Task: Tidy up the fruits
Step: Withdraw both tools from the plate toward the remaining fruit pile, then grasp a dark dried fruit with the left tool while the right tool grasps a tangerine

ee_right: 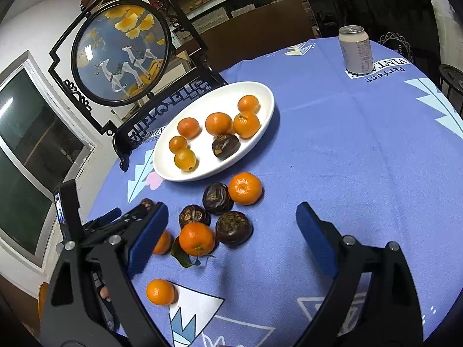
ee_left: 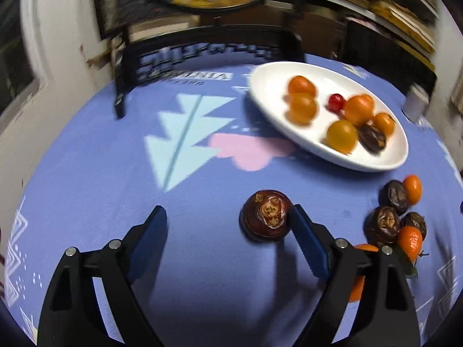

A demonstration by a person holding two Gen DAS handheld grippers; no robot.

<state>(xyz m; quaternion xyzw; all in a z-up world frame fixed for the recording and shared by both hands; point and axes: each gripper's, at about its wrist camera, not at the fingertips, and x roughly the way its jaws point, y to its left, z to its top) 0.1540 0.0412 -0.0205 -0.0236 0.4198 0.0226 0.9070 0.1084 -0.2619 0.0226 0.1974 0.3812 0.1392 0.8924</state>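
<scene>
Left claw: the left gripper [ee_left: 227,217] is spread wide, its blue ribbed pads on black arms; the right pad touches the side of a dark fruit, the left pad stands well apart from it.
Dark fruit at the claw: a brown fruit [ee_left: 266,215], round and flattened, glossy skin, with a rough tan patch on top; it lies on the cloth, near of the plate.
Right claw: the right gripper [ee_right: 231,217] is spread wide and grips nothing, above the loose pile.
Plate: a white oval plate [ee_right: 260,92], smooth and glazed, far left on the table; it bears six tangerines and one wrinkled dark fruit.
Loose pile: three dark wrinkled fruits [ee_right: 217,197] and dimpled orange tangerines [ee_right: 245,188] lie touching, just near of the plate; one tangerine [ee_right: 160,292] lies apart, nearer.
Cloth: a blue tablecloth [ee_right: 332,156], soft weave, with pale printed shapes.
Can: a metal can [ee_right: 355,49] stands upright, far right.
</scene>
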